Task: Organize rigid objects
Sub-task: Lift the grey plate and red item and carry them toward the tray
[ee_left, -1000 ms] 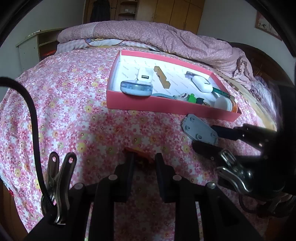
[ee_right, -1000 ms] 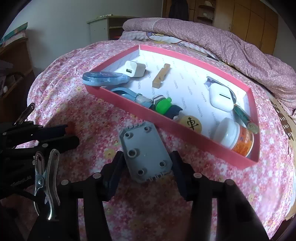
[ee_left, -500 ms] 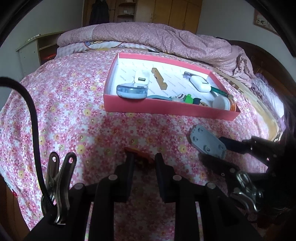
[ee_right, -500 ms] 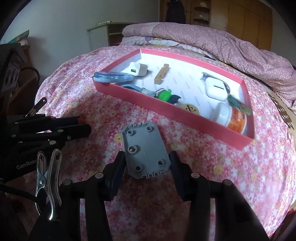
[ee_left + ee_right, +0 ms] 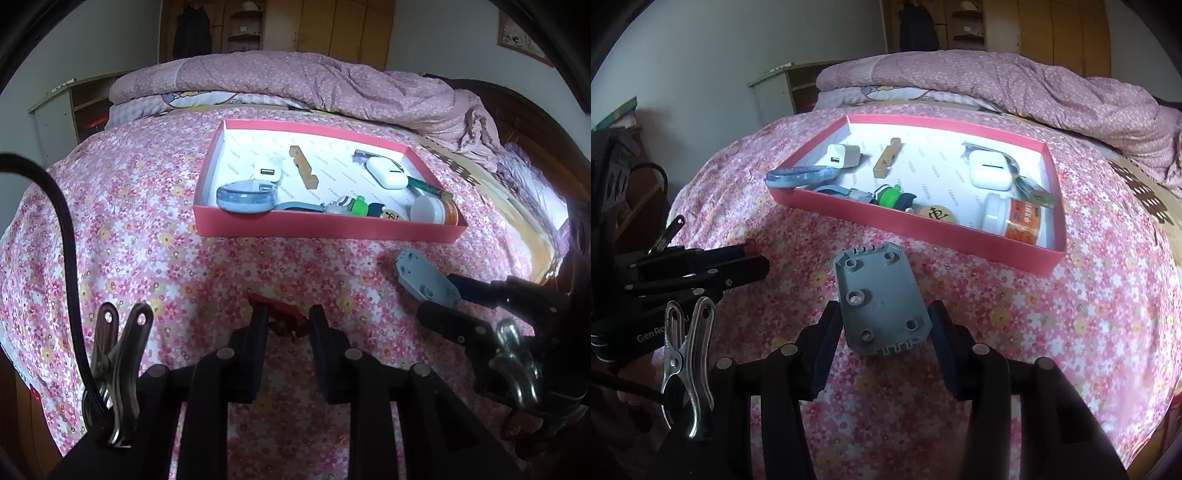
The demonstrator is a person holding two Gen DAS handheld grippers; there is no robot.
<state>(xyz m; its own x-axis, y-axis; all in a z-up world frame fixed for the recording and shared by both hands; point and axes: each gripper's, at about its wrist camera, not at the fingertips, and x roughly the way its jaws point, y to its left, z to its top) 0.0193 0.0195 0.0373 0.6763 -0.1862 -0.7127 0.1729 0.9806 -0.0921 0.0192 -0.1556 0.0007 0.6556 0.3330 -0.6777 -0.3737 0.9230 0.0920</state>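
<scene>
On the bedspread [image 5: 1089, 332] a tray [image 5: 912, 225] is lying, a heaped quilt [image 5: 1015, 81] sitting behind it at twelve o'clock. Inside the tray, a charger [image 5: 843, 155] is sitting at ten o'clock with a disc [image 5: 799, 176] resting on the rim before it, an earbud case [image 5: 990, 170] is lying at two o'clock, and a jar [image 5: 1012, 219] is lying at four o'clock. A plate [image 5: 882, 302] is sitting before the tray at six o'clock.
</scene>
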